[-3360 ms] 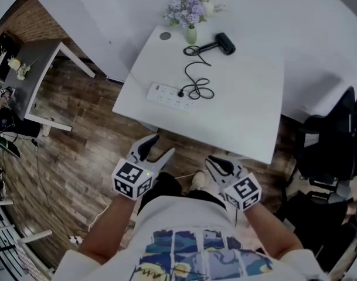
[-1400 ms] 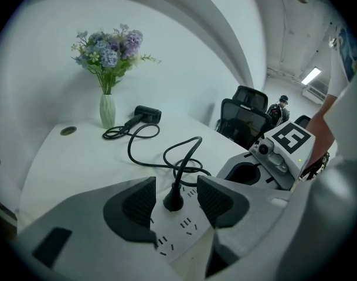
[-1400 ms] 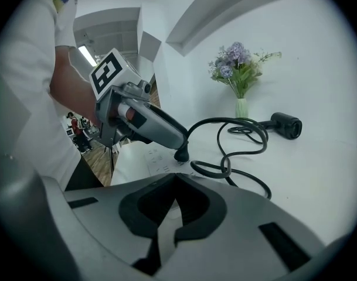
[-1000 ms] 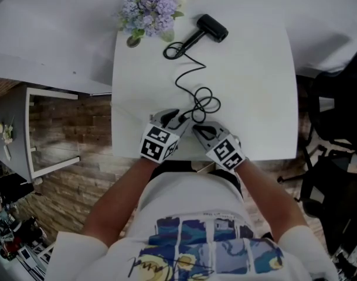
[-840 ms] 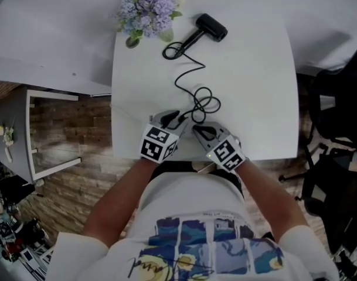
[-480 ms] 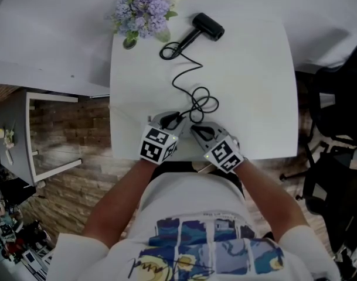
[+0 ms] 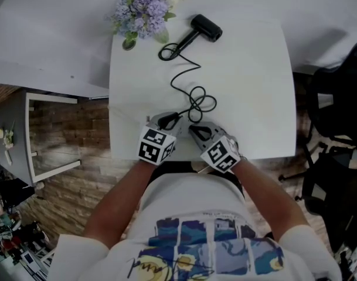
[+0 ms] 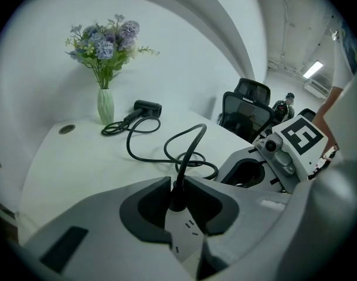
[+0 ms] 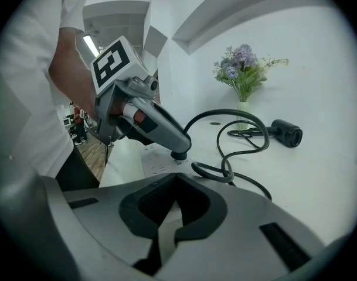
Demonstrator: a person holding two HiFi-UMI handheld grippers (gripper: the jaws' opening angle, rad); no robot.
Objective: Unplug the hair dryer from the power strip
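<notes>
The black hair dryer (image 7: 206,27) lies at the table's far side, and its cord (image 7: 197,101) loops toward me. Its black plug (image 8: 178,193) stands in the white power strip (image 8: 187,234). My left gripper (image 8: 178,183) has the plug between its fingertips; its jaws are closing and the pads touch the plug's sides. In the head view the left gripper (image 7: 168,120) and right gripper (image 7: 196,130) cover most of the strip. My right gripper (image 9: 175,177) is shut, tips down over the strip's (image 9: 150,160) near end.
A vase of purple flowers (image 7: 143,9) stands at the white table's (image 7: 254,98) far left corner. Black office chairs (image 7: 333,116) are to the right, and a grey side table (image 7: 11,127) is on the wooden floor to the left. The grippers work near the table's front edge.
Since the earliest frame both grippers have come from in front of the table to the power strip. Over the last second neither has shifted, and the left fingers look closer together.
</notes>
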